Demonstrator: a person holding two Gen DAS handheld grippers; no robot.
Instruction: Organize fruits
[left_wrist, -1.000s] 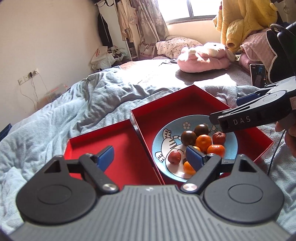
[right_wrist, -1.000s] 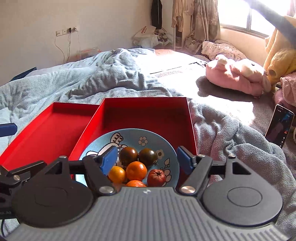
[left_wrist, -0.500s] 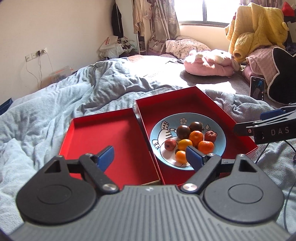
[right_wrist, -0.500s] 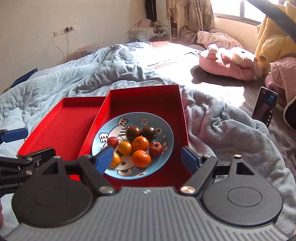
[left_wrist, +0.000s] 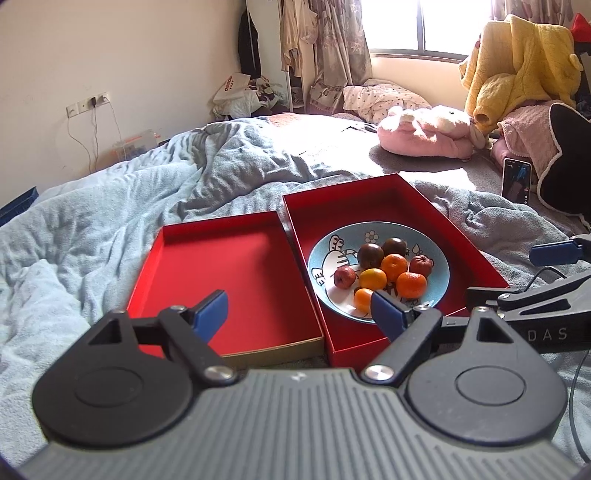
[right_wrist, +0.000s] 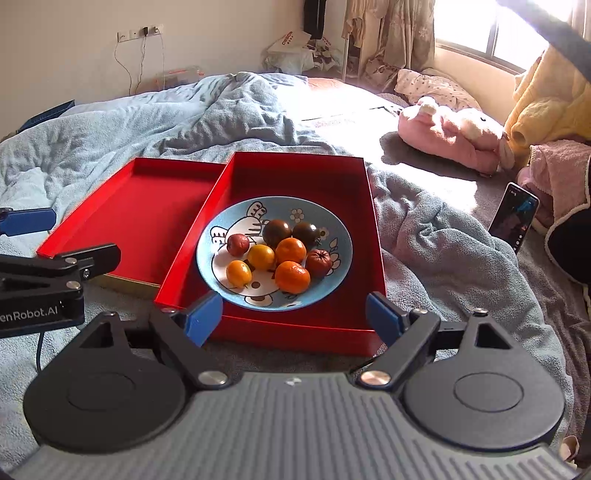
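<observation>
A: Both grippers idle. Left gripper (left_wrist: 297, 312) fingers spread, holding nothing; right gripper (right_wrist: 293, 318) the same.

B: Fruit location?

A: All on the blue plate (right_wrist: 334, 225), which sits inside the deeper red box (right_wrist: 373, 229). Shallow red tray (left_wrist: 221, 273) just beside it holds nothing.

B: Step in hand?

A: My read: first pick, not yet begun. Start at the edge of the pile, e.g. the small orange fruit (right_wrist: 238, 273) nearest the right gripper (nothing crowds its near side).

B: Risks?

A: Fruits touch each other; the dark tomatoes (right_wrist: 277, 230) sit behind the mandarin (right_wrist: 292, 277). Come straight down, fingers straddling one fruit, close gently. Round skins probably roll.
</observation>
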